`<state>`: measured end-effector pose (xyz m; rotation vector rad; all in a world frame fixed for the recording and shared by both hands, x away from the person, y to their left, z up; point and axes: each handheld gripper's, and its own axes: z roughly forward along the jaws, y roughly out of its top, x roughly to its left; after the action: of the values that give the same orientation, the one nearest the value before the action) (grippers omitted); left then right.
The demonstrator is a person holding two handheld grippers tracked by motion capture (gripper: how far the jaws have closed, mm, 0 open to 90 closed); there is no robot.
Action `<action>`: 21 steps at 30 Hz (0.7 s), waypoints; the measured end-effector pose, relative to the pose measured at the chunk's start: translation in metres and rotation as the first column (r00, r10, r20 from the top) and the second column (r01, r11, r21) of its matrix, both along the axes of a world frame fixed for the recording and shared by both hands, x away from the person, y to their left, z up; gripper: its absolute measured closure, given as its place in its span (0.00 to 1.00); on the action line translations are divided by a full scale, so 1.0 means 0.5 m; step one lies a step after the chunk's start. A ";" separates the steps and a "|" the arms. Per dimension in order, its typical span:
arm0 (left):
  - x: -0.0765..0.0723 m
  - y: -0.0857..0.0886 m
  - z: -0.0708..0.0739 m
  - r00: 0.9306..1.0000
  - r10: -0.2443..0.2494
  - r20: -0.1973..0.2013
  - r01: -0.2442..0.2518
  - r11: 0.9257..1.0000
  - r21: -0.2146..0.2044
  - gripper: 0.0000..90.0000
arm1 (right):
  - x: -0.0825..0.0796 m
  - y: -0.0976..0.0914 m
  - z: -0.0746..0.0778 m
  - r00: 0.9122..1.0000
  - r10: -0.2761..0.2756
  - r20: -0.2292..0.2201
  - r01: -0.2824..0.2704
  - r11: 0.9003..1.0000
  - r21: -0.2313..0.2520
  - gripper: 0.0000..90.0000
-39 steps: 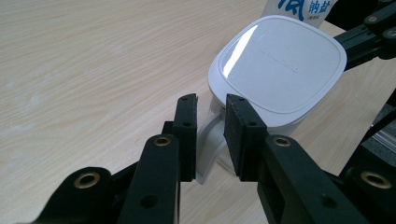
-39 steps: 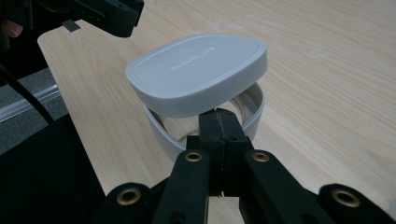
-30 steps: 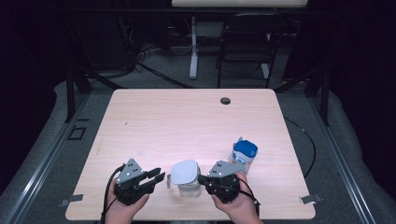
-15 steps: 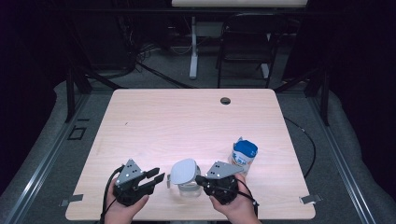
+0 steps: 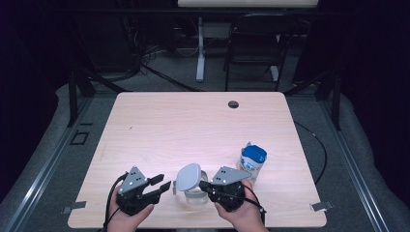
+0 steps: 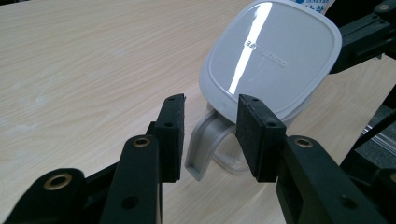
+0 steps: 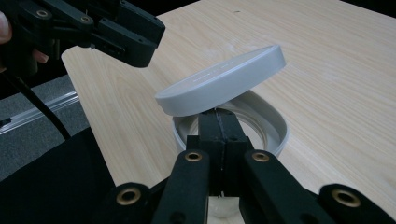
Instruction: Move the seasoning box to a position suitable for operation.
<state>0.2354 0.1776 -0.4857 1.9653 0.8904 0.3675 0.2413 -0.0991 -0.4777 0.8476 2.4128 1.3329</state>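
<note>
A clear plastic container stands near the table's front edge, its grey lid tilted up. My right gripper is shut on the container's rim, with the lid slanting just above its jaws. My left gripper sits to the left of the container. Its jaws have just been opening. The lid's grey latch tab stands between the fingers, and the pads do not press it. The lid is just beyond them.
A white bottle with a blue cap stands just right of my right gripper. The light wooden table has a small black grommet at the back. A chair and dark floor lie beyond the far edge.
My left gripper's jaws have spread wider beside the lid. Both hands, the container and the bottle stay where they were.
</note>
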 end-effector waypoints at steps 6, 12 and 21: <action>-0.004 0.004 0.002 1.000 0.011 0.006 -0.011 1.000 0.003 0.70 | -0.003 0.009 0.005 1.000 0.010 0.010 -0.010 1.000 0.006 1.00; -0.003 0.015 -0.001 1.000 0.026 -0.001 -0.026 1.000 -0.004 0.71 | -0.004 0.017 0.010 1.000 0.022 0.012 -0.022 1.000 0.007 1.00; -0.005 0.024 0.002 0.999 0.036 0.000 -0.036 0.999 -0.013 0.71 | -0.002 0.024 0.007 1.000 0.024 -0.001 -0.024 1.000 0.007 1.00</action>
<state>0.2331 0.1894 -0.4849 1.9398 0.9265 0.3814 0.2401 -0.0869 -0.4741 0.8241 2.4283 1.3501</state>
